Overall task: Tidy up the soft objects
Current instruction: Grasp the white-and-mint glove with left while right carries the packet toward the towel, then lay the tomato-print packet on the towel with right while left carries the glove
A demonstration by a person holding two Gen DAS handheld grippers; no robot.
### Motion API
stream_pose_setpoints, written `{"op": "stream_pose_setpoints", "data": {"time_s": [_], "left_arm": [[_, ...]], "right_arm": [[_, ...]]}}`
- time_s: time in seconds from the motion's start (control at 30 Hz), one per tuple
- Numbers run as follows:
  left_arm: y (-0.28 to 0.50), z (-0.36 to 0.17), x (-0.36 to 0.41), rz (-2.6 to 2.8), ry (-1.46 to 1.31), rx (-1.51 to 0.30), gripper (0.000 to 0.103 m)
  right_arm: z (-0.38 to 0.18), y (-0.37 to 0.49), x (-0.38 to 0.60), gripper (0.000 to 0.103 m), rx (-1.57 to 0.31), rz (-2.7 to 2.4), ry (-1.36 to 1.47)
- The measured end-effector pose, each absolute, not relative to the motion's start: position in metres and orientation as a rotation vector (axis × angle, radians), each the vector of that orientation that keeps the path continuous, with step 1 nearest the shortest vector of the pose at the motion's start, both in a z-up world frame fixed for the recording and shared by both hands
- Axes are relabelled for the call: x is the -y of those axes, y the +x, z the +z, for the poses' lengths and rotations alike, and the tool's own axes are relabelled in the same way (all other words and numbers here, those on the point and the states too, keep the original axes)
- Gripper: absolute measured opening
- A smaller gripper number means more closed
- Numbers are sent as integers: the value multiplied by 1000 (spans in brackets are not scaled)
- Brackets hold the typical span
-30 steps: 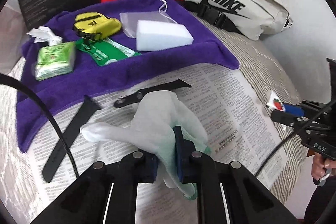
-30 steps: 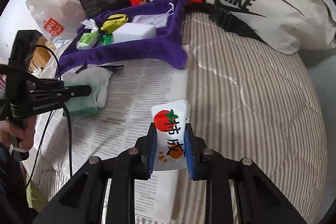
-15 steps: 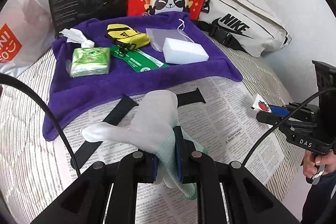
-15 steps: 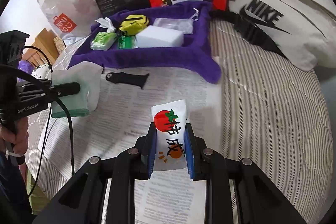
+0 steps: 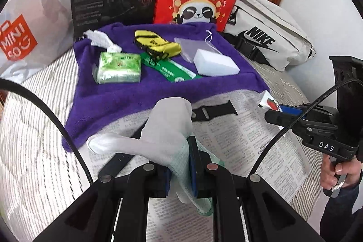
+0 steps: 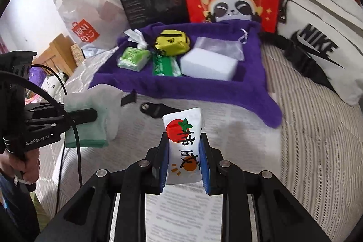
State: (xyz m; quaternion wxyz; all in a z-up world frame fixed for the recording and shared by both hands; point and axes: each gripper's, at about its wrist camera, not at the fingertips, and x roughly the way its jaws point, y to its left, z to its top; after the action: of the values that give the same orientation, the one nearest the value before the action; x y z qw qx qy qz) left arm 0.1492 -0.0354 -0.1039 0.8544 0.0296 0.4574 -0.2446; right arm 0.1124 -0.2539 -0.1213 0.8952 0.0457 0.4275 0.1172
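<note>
Bright, even daylight w/ soft shadows only, strong fisheye bending + black vignette at the corners, slight motion blur on the bed [image 6: 317, 140] edges, centre mostly sharp

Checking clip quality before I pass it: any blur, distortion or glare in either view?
Left wrist view: strong fisheye bending with dark corners, sharp on the purple towel, slight blur on the white-green cloth. Right wrist view: same distortion, softer overall, striped bedding smeared, no harsh glare.

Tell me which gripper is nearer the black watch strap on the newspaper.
Left. The left gripper, clamping a white cloth, hangs just short of the strap; the right gripper, holding a packet, sits farther back.
</note>
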Motion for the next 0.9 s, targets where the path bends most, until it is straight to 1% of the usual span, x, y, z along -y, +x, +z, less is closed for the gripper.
{"op": "stream_pose_setpoints", "data": {"time_s": [0.23, 0.43, 0.57, 0.73, 0.9], "left_arm": [[163, -79, 33, -497, 82, -910, 13], [180, -60, 35, -498, 78, -872, 13], [200, -53, 35, -476, 93, -875, 13], [230, -47, 34, -458, 109, -873, 13], [261, -55, 35, -440, 125, -894, 13]], "right_arm": [[-92, 134, 239, 24, -855, 297, 67], [-57, 173, 236, 25, -832, 351, 55], [-43, 199, 237, 25, -824, 381, 66], [-34, 232, 230, 25, -831, 405, 63], [-41, 257, 217, 25, -855, 407, 19]]}}
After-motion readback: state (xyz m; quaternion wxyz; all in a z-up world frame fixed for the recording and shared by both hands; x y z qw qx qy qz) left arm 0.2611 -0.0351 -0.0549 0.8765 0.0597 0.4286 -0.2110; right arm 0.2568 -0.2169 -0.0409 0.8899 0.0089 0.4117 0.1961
